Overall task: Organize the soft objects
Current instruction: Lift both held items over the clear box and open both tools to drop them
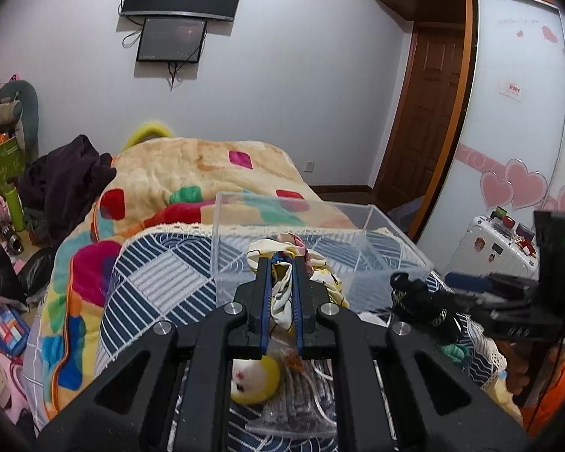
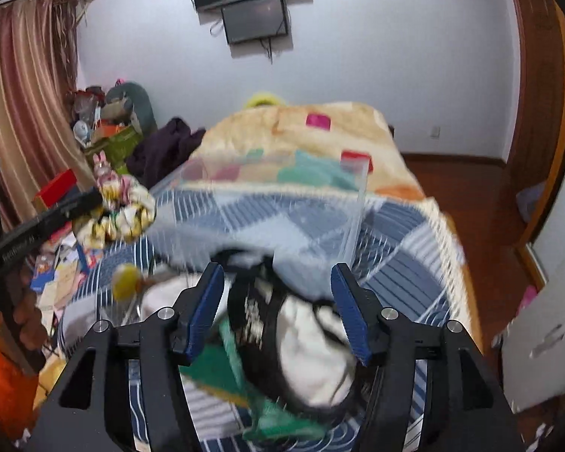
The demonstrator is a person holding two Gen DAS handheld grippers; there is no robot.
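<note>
My left gripper [image 1: 281, 263] is shut on a cream patterned scrunchie [image 1: 282, 293], held above the near edge of a clear plastic box [image 1: 320, 233] on the bed. The scrunchie also shows in the right wrist view [image 2: 124, 211], at the left gripper's tip. My right gripper [image 2: 278, 275] is open, its jaws wide apart above a pile of soft items: a black and white sock [image 2: 305, 339] and a green cloth [image 2: 222, 369]. In the left wrist view the right gripper [image 1: 406, 286] appears at the right with a black sock [image 1: 422, 301] at its tip. A yellow-haired doll head [image 1: 252, 376] lies below my left gripper.
The bed carries a blue-and-white patterned quilt [image 1: 162, 278] and a colourful blanket [image 1: 192, 173]. A dark garment [image 1: 67, 173] lies at the bed's left. Clutter and toys [image 1: 0, 203] fill the floor at left. A white suitcase [image 1: 497, 241] stands at right by the wardrobe.
</note>
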